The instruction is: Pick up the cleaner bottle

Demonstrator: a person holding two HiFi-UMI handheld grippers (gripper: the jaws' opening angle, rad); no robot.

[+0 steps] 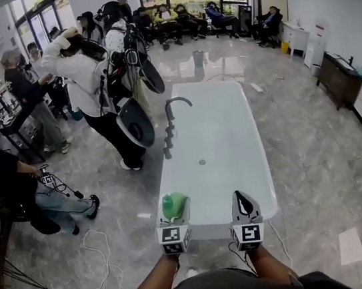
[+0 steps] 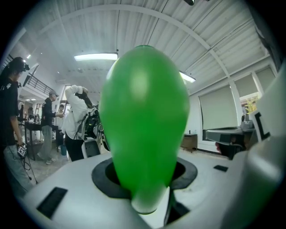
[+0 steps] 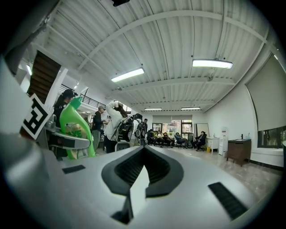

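A big, bright room with a grey polished floor (image 1: 317, 154) and a white bathtub (image 1: 251, 163) standing free in the middle of it, running away toward twelve o'clock from the person with the grippers.

The left gripper (image 1: 176, 218) has its jaws closed partway around the green cleaner bottle (image 2: 143, 120). The pads press on the bottle's narrow end and its rounded body stands out beyond them, filling most of the left gripper view. The right gripper (image 1: 243, 198) has its jaws brought together to a point with nothing between them. It hangs just beside the other, at about three o'clock from it, and in its own view the bottle shows off at nine o'clock.

Both grippers are held out level over the tub's near end. The bottle touches neither the tub nor the floor, so only the jaws carry it.

Farther out, the tub's tap (image 1: 174, 104) sits on the rim at eleven o'clock. A group of people (image 1: 84, 81) stands at ten o'clock, others sit along the windows at twelve, and loose cable (image 1: 99, 253) lies on the floor at eight.

To my eye the picking-up is done: the bottle is gripped and clear of any surface. All that looks left is to keep hold of it.
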